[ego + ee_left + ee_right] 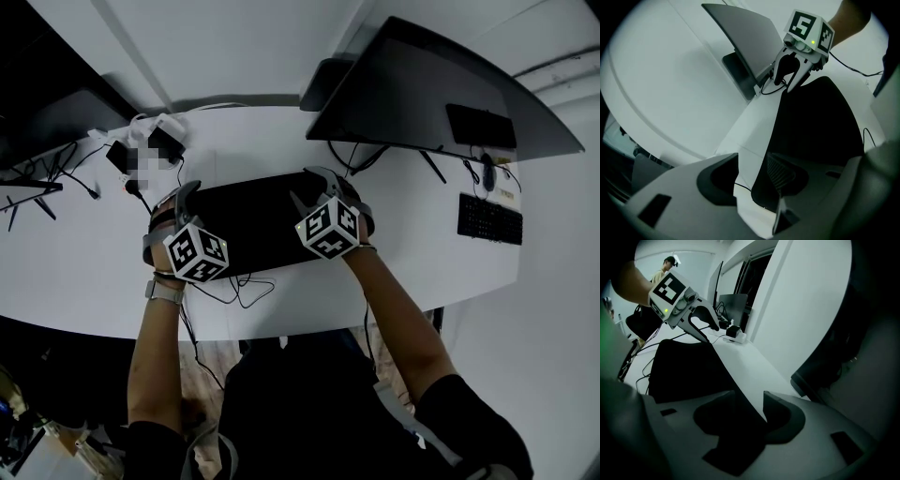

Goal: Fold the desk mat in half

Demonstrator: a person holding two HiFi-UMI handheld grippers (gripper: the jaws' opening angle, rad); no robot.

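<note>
The black rectangular desk mat (253,225) lay in the middle of the head view, apparently flat and in a single layer on the white curved worktop (84,262), its long sides running left to right across the frame. No crease or doubled layer showed anywhere, so the fold looked not yet made; all of the task seemed left to do, beyond getting the tools onto the mat. The left gripper (178,200) sat at the mat's upper left corner in the head view and the right gripper (323,187) at its upper right corner. In the left gripper view the jaws stood a narrow way apart with the mat's edge (761,187) running up between them, a strip of white worktop showing beside it, and no firm pinch visible. The right gripper view showed much the same: jaws slightly parted, the mat (689,371) filling the left of the gap and its edge slanting across to the right-hand jaw. By my reading, both still had to close on that upper edge, lift it and carry it over to the lower edge. Thin black cables (234,286) trailed just below the mat, and a dark flat monitor (441,94) stood well apart in the upper right of the frame.
</note>
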